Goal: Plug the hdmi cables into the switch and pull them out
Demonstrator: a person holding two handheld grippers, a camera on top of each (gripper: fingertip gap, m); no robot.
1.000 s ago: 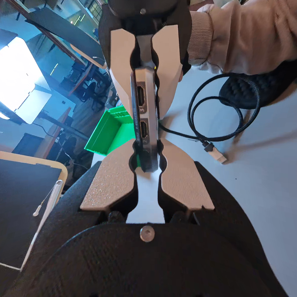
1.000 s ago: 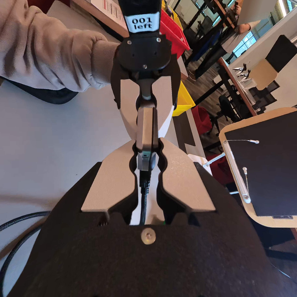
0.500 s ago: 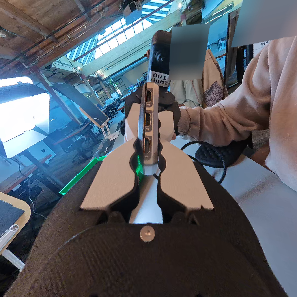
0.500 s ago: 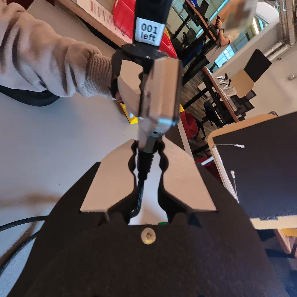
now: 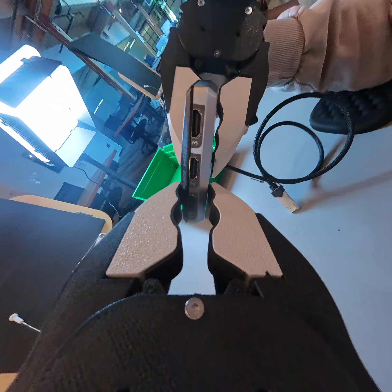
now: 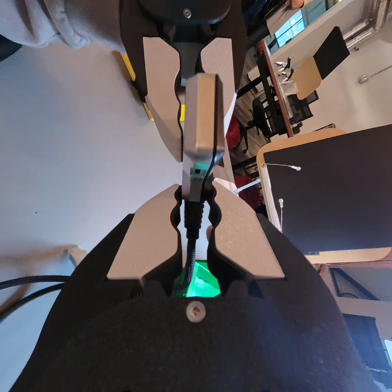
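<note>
The left claw (image 5: 194, 203) is being held level over the white surface (image 5: 318, 244), its two fingers being pressed onto the near end of the switch (image 5: 198, 148), which is being pinched there. The right claw (image 6: 195, 193) is being held directly opposite, nose to nose with the left one, and its fingers are being closed on the grey plug (image 6: 194, 188) of an HDMI cable (image 6: 191, 250) at the switch's other end; the plug appears seated in the switch, though the joint itself is partly hidden. In both wrist views a pale sleeve (image 5: 331, 42) is being seen behind the opposing tool.

The switch is being held in the air between the two claws, above the surface and touching neither it nor the green bin (image 5: 157, 174) behind. Its long axis is being kept in line with both claws' fingers, running from one to the other, and it is being held on edge, with the row of ports facing up toward the left wrist camera.

A second, coiled black cable (image 5: 286, 148) is being left lying on the surface to the right, its free plug (image 5: 287, 202) well apart from the switch
</note>
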